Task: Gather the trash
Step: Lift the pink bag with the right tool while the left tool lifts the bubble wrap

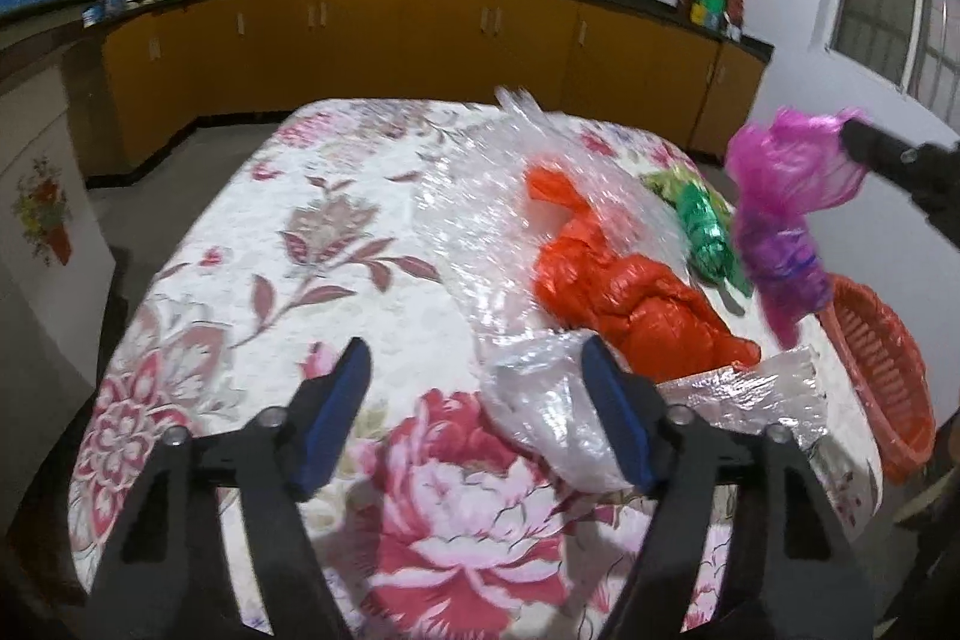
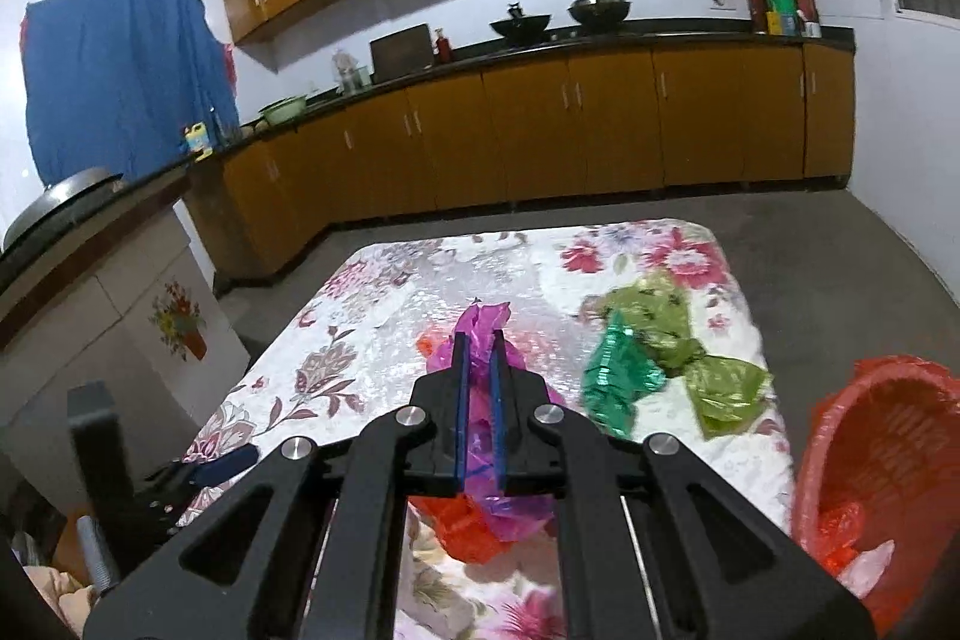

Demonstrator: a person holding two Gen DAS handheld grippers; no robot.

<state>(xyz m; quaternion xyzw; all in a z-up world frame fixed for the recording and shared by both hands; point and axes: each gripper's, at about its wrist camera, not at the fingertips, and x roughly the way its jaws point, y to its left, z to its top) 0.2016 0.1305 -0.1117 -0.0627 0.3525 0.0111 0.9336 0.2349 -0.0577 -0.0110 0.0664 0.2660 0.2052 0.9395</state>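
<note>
**Inspector:** State of the right gripper (image 2: 478, 340)?

**Assistant:** Its fingers are pressed together on a magenta plastic bag (image 2: 480, 418). The film bunches between the blue pads and spills out above the tips and below the jaws. From the left wrist view the same bag (image 1: 780, 220) hangs lifted off the table, dangling from the tips at 2 o'clock.

**Inspector:** And the left gripper (image 1: 474, 358)?

**Assistant:** Spread wide, holding nothing. Its right finger (image 1: 612, 400) lies against a crumpled clear plastic bag (image 1: 546, 418) on the floral tablecloth (image 1: 288, 244).

**Inspector:** Where is the remaining trash, relative to the grippers?

**Assistant:** An orange plastic bag (image 1: 624, 292), twisted and crumpled, lies just beyond the left gripper at 1 o'clock, on a sheet of clear film (image 1: 480, 196). A green bag (image 2: 618, 376) and an olive bag (image 2: 720, 388) lie together at 3 o'clock of the right gripper, touching each other.

**Inspector:** The receptacle?

**Assistant:** A red basket (image 2: 888, 436) at the table's right edge, at 4 o'clock from the right gripper, tilted toward the camera. Red and clear plastic sits inside it.
</note>
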